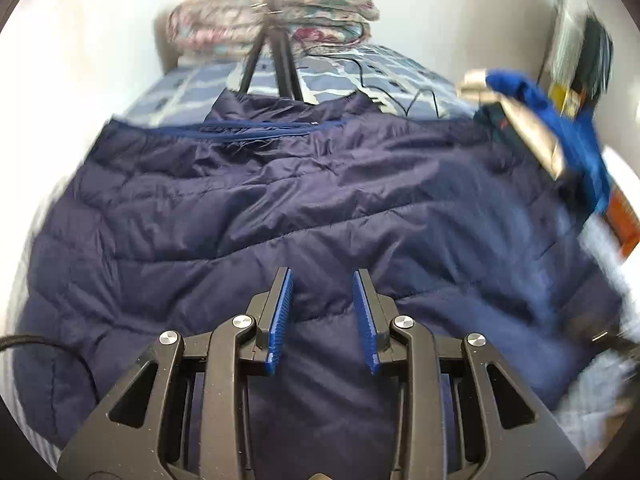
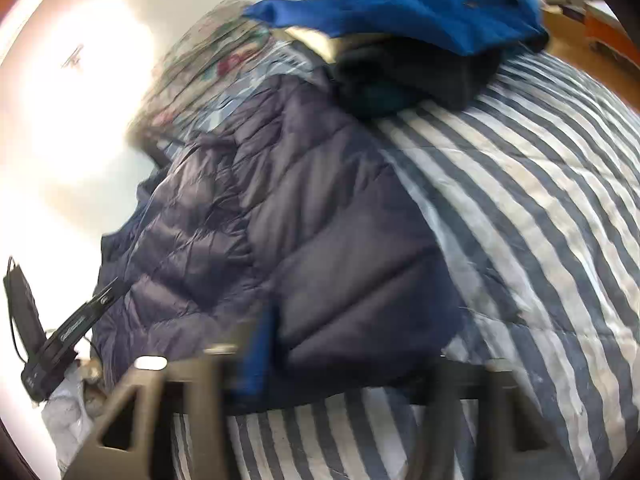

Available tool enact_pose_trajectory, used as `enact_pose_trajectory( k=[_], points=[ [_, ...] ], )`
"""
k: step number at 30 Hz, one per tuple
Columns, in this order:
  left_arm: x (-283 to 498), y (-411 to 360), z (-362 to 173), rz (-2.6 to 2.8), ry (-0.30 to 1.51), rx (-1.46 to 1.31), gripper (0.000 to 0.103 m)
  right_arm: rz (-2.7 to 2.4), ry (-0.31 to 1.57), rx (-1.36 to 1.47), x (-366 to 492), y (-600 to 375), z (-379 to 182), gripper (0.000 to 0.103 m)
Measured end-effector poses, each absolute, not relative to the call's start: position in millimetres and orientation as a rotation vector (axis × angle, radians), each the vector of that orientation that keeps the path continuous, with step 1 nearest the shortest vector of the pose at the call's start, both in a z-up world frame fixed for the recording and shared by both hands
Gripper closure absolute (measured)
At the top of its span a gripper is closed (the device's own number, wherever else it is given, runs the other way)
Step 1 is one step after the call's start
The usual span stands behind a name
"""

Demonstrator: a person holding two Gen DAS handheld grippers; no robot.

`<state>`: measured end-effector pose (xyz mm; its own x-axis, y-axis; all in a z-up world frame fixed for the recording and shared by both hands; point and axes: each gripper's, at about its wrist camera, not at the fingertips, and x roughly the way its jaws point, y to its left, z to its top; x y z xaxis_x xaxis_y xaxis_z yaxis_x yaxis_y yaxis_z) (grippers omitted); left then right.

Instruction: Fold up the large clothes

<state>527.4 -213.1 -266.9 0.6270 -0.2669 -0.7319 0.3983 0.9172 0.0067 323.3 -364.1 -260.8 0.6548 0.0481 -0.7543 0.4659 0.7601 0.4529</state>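
Hovering over navy puffer jacket [image 1: 280,208], left gripper [image 1: 322,316] parted, empty; right gripper [image 2: 320,364] blurred, grip unclear; tripod [image 1: 272,64] behind.

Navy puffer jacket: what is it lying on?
The jacket lies on a blue-and-white striped quilt that runs out past its hem and right edge. In the left wrist view a patterned blue cover shows beyond its collar. What lies directly beneath the jacket is hidden.

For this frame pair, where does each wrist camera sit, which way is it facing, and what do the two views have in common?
Left wrist: low over the navy puffer jacket, looking along it toward a tripod and the wall; left gripper open, fingers sharp.
Right wrist: at the jacket's edge, tilted, looking across the striped bedding; right gripper blurred.
Shared: the jacket and the blue garment.
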Motion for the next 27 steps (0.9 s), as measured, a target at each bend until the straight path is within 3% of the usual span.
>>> enact_pose_trajectory(
  k=[3, 6, 13, 21, 27],
  points=[
    [530, -224, -296, -0.375, 0.834, 0.254, 0.072, -0.266, 0.812, 0.586, 323, -353, -243, 0.088],
    [530, -220, -293, -0.380, 0.836, 0.231, 0.071, -0.264, 0.771, 0.489, 321, -338, -218, 0.091],
    [488, -164, -261, -0.384, 0.797, -0.008, 0.071, -0.249, 0.712, 0.348, 326, -309, -171, 0.092],
    [481, -159, -294, -0.382, 0.879, -0.050, 0.071, -0.214, 0.675, 0.249, 335, -273, -132, 0.092],
    [429, -96, -243, -0.336, 0.761, -0.099, 0.071, -0.162, 0.654, 0.092, 353, -227, -102, 0.092]
  ],
)
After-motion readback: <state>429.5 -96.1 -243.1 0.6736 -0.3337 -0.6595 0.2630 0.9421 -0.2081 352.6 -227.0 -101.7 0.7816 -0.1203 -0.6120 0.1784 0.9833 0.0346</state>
